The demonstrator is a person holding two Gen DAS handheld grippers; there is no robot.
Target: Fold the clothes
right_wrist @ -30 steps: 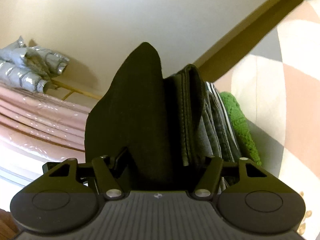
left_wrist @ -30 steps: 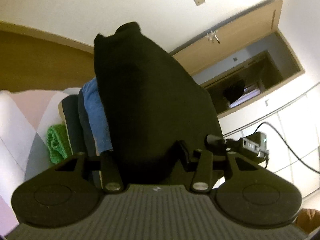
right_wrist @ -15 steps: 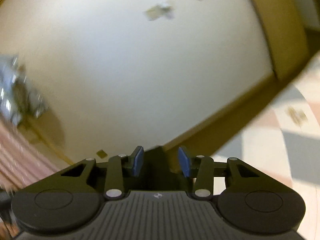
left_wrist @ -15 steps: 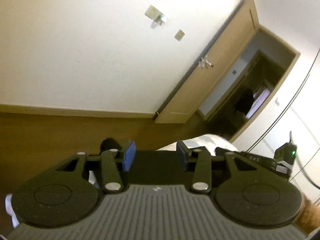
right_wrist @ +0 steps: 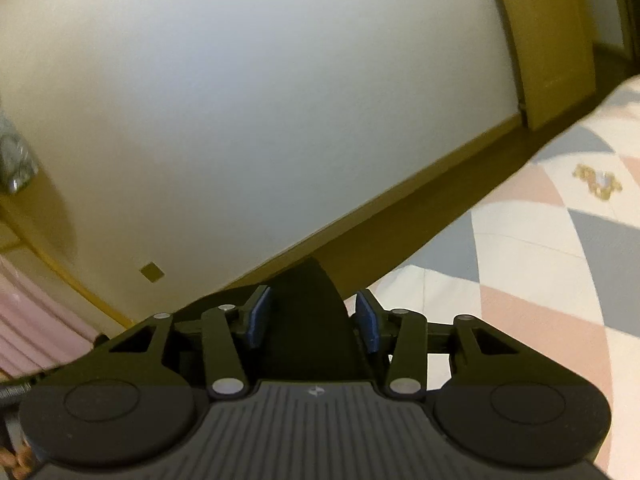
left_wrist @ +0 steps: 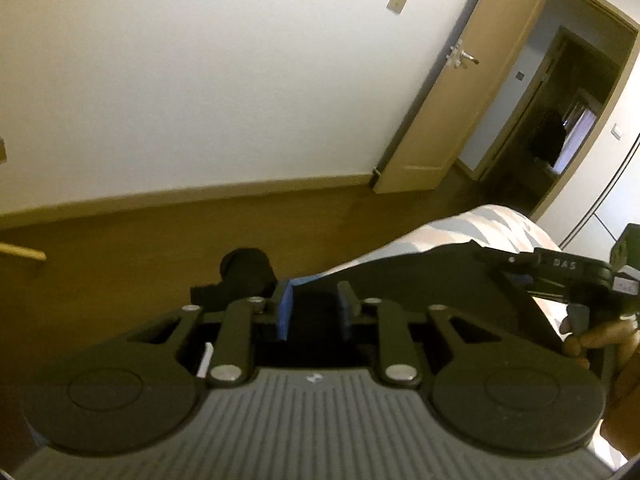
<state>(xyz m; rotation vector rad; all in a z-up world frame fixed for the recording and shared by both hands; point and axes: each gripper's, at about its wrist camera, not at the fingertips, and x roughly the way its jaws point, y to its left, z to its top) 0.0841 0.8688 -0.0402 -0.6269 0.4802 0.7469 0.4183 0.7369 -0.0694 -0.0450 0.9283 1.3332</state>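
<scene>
A black garment (right_wrist: 310, 300) rises in a dark peak between the blue pads of my right gripper (right_wrist: 312, 318). Those jaws are opening, and a sliver of bedspread shows between the cloth and the right-hand pad. In the left wrist view my left gripper (left_wrist: 315, 310) has its jaws closing, with a narrow gap and only dark cloth showing in it. I cannot see those pads pressing on it. A black lump of cloth (left_wrist: 246, 274) sticks up just left of them. The right gripper (left_wrist: 440, 276) and the hand (left_wrist: 592, 340) holding it sit close on the right.
A pink, grey and white checked bedspread (right_wrist: 540, 240) fills the right side of the right wrist view, and its edge (left_wrist: 492, 220) shows in the left wrist view. Beyond it are a brown floor (left_wrist: 120, 248), a white wall, an open wooden door (left_wrist: 472, 80) and pink curtains (right_wrist: 32, 320).
A second ago both views were filled by the black garment against a stack of folded clothes. Both grippers have since swung up towards the wall and floor, the stack has left view, and the left jaws have narrowed.
</scene>
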